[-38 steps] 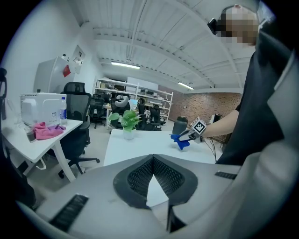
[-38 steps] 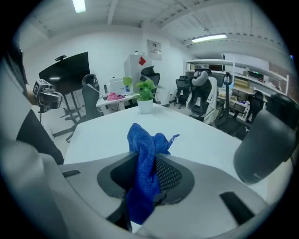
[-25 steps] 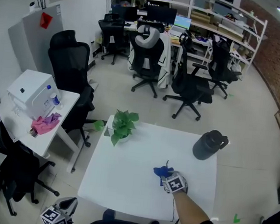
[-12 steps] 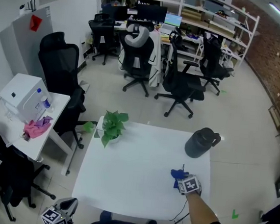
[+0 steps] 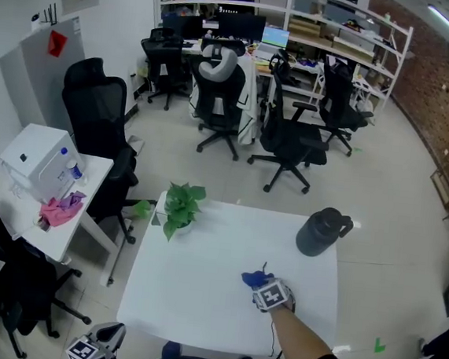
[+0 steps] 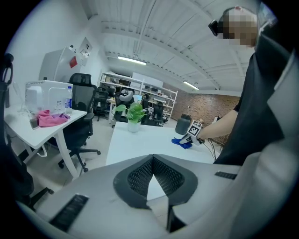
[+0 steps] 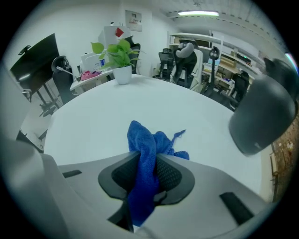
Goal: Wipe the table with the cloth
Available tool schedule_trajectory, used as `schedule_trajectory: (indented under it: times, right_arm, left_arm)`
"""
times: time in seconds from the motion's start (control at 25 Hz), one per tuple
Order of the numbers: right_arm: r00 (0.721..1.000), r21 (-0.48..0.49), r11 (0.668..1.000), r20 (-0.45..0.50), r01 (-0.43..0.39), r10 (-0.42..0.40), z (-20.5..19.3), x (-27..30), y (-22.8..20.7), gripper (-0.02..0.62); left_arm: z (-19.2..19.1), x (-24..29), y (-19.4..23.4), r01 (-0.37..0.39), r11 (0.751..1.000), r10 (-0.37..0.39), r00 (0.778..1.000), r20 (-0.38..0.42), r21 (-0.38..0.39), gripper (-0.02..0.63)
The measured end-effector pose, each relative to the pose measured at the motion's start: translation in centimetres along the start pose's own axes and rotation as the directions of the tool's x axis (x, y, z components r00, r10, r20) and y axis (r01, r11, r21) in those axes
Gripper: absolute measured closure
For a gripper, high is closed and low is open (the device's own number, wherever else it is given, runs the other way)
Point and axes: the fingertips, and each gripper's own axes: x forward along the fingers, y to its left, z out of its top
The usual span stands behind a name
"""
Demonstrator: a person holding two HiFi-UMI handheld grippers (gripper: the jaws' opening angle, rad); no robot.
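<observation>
The blue cloth [image 5: 255,279] lies bunched on the white table [image 5: 190,290], right of its middle. My right gripper [image 5: 264,287] points steeply down onto it. In the right gripper view its jaws [image 7: 145,161] are shut on a fold of the cloth [image 7: 148,140], having just closed a little tighter; the free end of the cloth rests on the tabletop [image 7: 93,121]. My left gripper [image 5: 102,341] hangs low, off the table's near left corner. Its jaws [image 6: 153,159] meet at the tips with nothing between them. From there the cloth [image 6: 181,142] shows far off.
A dark jug [image 5: 319,233] stands at the table's far right corner, close to the cloth. A potted plant [image 5: 176,208] sits at the far left edge. To the left is a side table [image 5: 88,201] with a pink rag [image 5: 60,209]. Office chairs [image 5: 291,142] stand beyond.
My right gripper slid the cloth rightward toward the jug, then back left to about where it began. The left gripper has stayed put.
</observation>
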Motion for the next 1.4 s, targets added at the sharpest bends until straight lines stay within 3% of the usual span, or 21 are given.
schedule_trajectory:
  times: [0.12, 0.24, 0.48, 0.68, 0.84, 0.96, 1.12, 1.28, 1.4]
  right_arm:
    - [1.0, -0.049, 0.999, -0.006, -0.017, 0.017, 1.5, 0.9, 2.2, 0.518]
    - [0.999, -0.044, 0.999, -0.027, -0.017, 0.016, 0.3, 0.5, 1.3, 0.517]
    - [0.998, 0.116, 0.991, -0.033, 0.06, -0.057, -7.0, -3.5, -7.2, 0.517]
    - [0.987, 0.268, 0.951, -0.08, 0.154, -0.137, -12.7, -6.9, -13.2, 0.517]
    - [0.99, 0.231, 0.964, -0.068, 0.134, -0.121, -9.3, -5.3, -10.0, 0.518]
    - [0.999, 0.125, 0.991, -0.015, 0.04, -0.038, -4.0, -2.6, -4.6, 0.518]
    - [0.999, -0.009, 1.0, -0.015, -0.03, 0.03, 0.9, 0.5, 1.9, 0.518]
    - [0.999, -0.044, 0.998, -0.038, -0.04, 0.038, 1.1, 0.8, 2.3, 0.517]
    - [0.999, -0.008, 1.0, -0.045, 0.0, 0.0, -1.6, -0.3, -0.8, 0.517]
  left_arm:
    - [-0.2, -0.6, 0.4, -0.018, 1.0, 0.018, 1.0, -0.008, -0.002, 0.606]
    - [-0.3, -1.0, 0.4, -0.028, 1.0, 0.027, 1.0, -0.008, -0.011, 0.606]
    - [0.1, 0.0, -0.8, -0.002, 1.0, 0.002, 1.0, -0.012, 0.001, 0.606]
    - [0.8, 0.9, -1.9, 0.034, 0.999, -0.034, 0.999, -0.011, 0.009, 0.606]
    - [0.8, 0.7, -1.9, 0.037, 0.999, -0.037, 0.999, -0.01, 0.013, 0.606]
    - [0.8, 0.5, -1.9, 0.036, 0.999, -0.036, 0.999, -0.007, 0.012, 0.606]
    - [0.8, -0.4, -1.5, 0.02, 1.0, -0.02, 1.0, 0.0, 0.011, 0.606]
    - [0.3, -1.2, -0.7, -0.009, 1.0, 0.009, 1.0, 0.003, -0.002, 0.606]
    - [0.1, -1.1, -0.4, -0.014, 1.0, 0.014, 1.0, -0.006, -0.013, 0.606]
